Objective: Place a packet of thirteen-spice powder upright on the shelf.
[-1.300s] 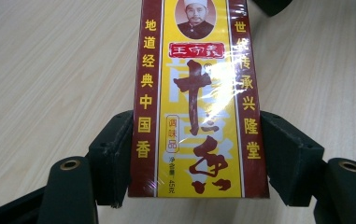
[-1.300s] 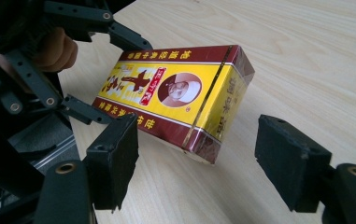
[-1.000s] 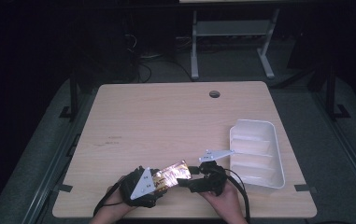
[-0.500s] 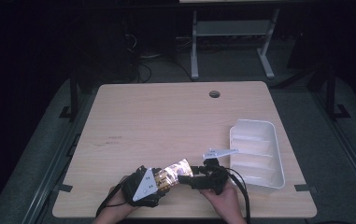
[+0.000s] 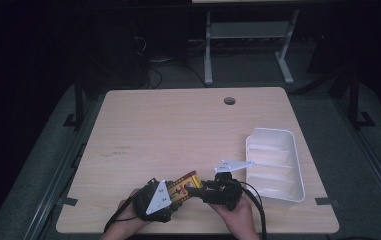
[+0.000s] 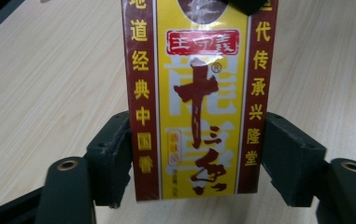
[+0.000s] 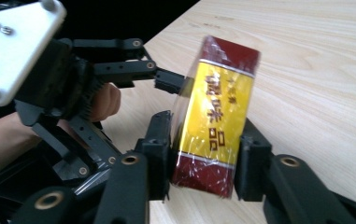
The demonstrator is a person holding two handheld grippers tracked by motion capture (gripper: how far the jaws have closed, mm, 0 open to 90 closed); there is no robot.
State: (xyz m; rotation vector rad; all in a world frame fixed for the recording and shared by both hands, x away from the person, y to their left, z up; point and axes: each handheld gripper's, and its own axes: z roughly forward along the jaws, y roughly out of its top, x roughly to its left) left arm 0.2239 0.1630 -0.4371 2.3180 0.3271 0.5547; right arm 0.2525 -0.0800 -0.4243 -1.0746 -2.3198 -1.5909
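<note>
Handover in progress: your right tongs (image 7: 203,161) have just been closing and now clamp the yellow-and-red packet (image 5: 184,187), low centre of the high view, above the worktop (image 5: 178,130). Left tongs (image 6: 196,156) have just been opening, a gap at one jaw: released. Pull left away.

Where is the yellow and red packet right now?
In the high view the packet sits at the table's near edge, between the left gripper and right gripper, left of the white tray.
</note>
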